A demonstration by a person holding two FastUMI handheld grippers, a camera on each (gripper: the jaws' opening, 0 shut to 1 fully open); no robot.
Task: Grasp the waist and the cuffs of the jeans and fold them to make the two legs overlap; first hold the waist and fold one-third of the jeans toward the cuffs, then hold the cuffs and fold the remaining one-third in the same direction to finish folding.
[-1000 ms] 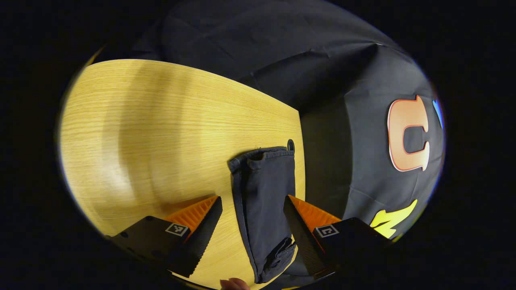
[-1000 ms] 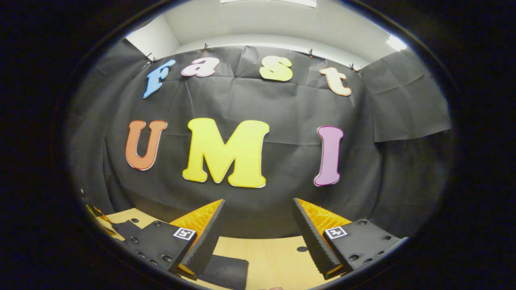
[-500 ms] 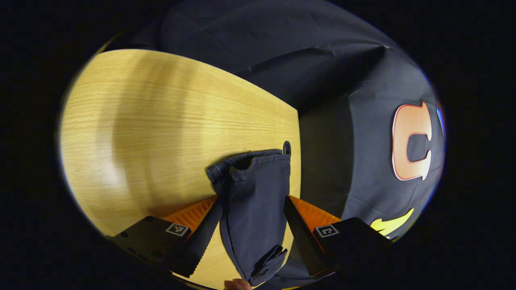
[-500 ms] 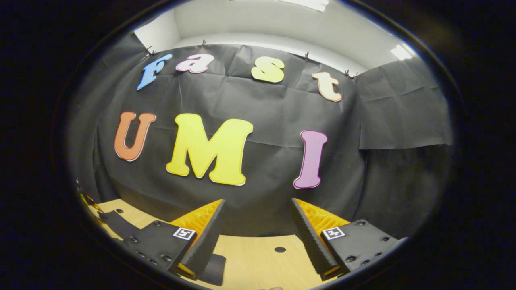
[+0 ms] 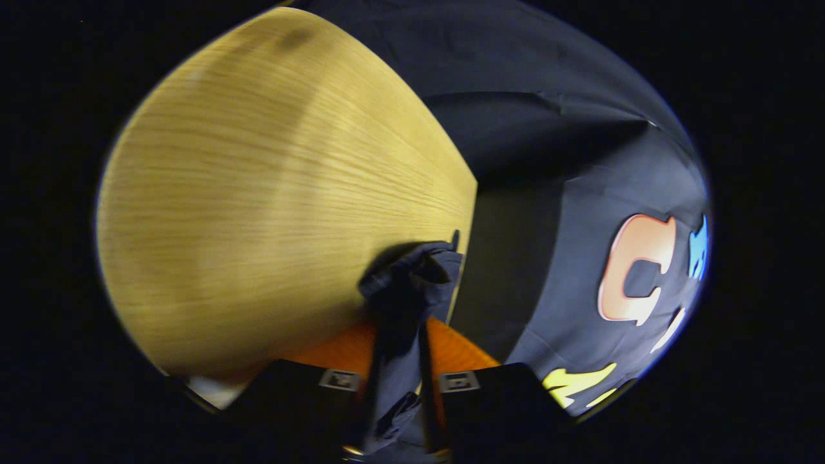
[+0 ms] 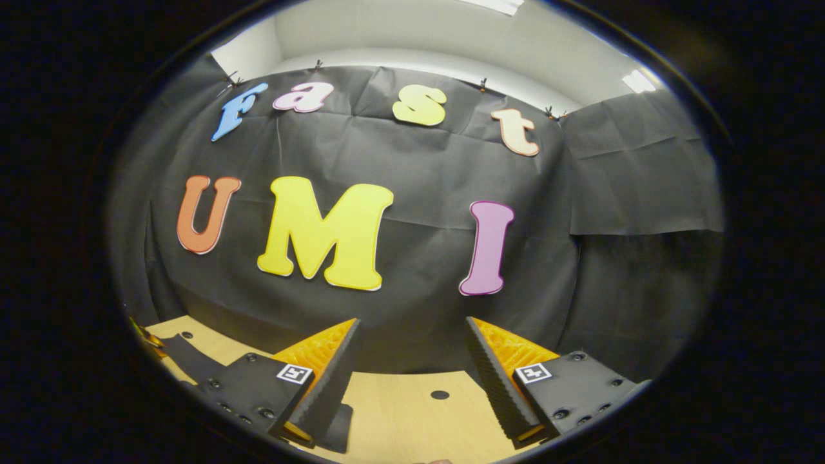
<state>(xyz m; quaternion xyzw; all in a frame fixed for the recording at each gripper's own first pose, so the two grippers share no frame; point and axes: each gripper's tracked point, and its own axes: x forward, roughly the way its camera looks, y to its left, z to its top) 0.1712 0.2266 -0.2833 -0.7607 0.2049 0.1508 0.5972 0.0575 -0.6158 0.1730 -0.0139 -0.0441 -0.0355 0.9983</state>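
Dark blue jeans [image 5: 406, 303], bunched and creased, pinched between the left jaws and running forward from them in a narrow folded strip. Blurred. In the right gripper view, a dark corner of them below the left-hand jaw.

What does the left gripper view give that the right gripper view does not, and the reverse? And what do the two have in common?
Left gripper view: the left hand-held gripper is shut on a bunched fold of the dark jeans, near the edge of the wooden table.
Right gripper view: the right hand-held gripper is open with nothing between its fingers, and a white ceiling lies above the black wall cloth.
Shared: the table, the wall cloth, and some dark fabric, likely the jeans.
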